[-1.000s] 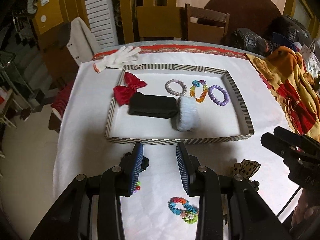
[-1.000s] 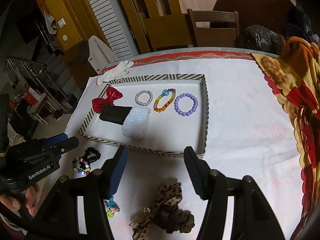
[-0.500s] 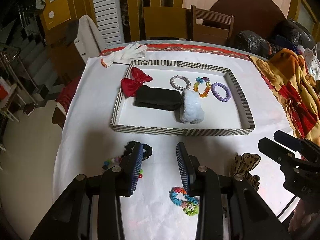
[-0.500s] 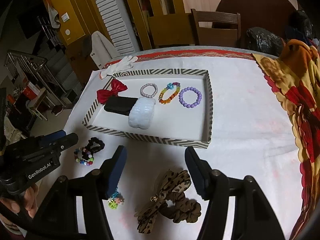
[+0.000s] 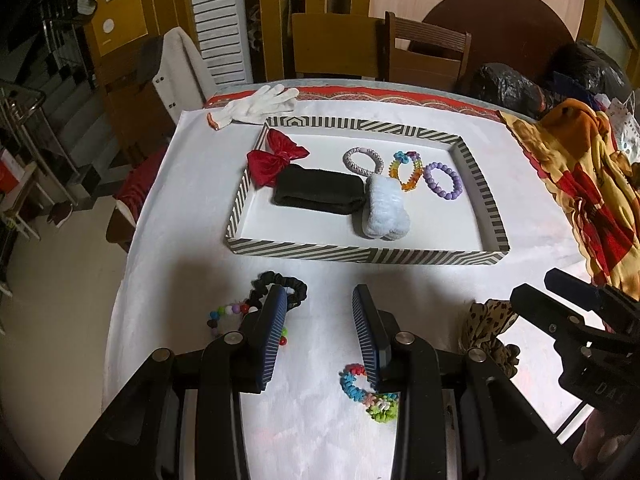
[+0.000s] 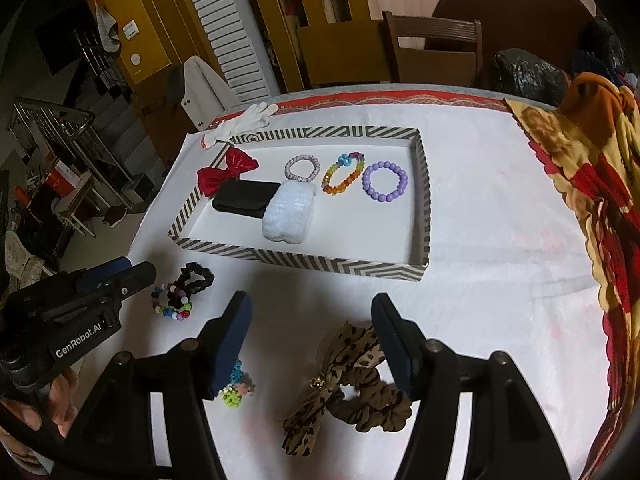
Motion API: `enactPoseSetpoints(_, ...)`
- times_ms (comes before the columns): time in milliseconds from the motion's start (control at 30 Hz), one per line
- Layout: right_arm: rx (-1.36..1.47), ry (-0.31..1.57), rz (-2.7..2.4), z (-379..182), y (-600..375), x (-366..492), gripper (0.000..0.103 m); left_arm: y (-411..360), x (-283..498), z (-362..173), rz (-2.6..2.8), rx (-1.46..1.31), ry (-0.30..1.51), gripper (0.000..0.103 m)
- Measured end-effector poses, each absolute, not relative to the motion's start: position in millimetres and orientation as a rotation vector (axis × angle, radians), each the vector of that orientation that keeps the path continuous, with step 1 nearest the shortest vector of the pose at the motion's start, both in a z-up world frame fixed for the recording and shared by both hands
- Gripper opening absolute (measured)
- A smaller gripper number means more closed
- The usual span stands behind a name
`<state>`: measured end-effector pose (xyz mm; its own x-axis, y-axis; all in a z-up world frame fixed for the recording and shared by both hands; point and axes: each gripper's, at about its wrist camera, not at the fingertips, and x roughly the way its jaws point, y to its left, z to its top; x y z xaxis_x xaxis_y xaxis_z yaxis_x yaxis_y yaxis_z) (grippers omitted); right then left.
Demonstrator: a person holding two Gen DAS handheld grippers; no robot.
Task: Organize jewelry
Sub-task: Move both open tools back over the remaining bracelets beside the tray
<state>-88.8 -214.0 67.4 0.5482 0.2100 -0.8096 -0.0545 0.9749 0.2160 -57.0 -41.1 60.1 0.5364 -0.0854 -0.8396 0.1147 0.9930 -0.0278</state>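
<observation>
Both hand-held grippers, left (image 5: 320,332) and right (image 6: 312,344), gape empty before the striped tray (image 5: 360,255); a careless grab could snag the leopard scrunchie (image 6: 352,388).

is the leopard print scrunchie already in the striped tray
No, the leopard print scrunchie lies on the white tablecloth in front of the striped tray, beneath the open right tool.

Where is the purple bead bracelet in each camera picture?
Left wrist view: the purple bead bracelet lies in the striped tray, upper right of the middle, the last of three rings.
Right wrist view: the purple bead bracelet lies in the tray's far right part, a little above the middle.
Shared landmark: the rainbow bracelet is just left of it in both.
</observation>
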Motion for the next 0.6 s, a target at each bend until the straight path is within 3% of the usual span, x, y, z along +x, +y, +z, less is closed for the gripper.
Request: enactPoseSetpoints(600,0.143,0.992,0.186,69,-200,-100,0.069,-30,-70,68,-0.103,0.017,0.977,0.031)
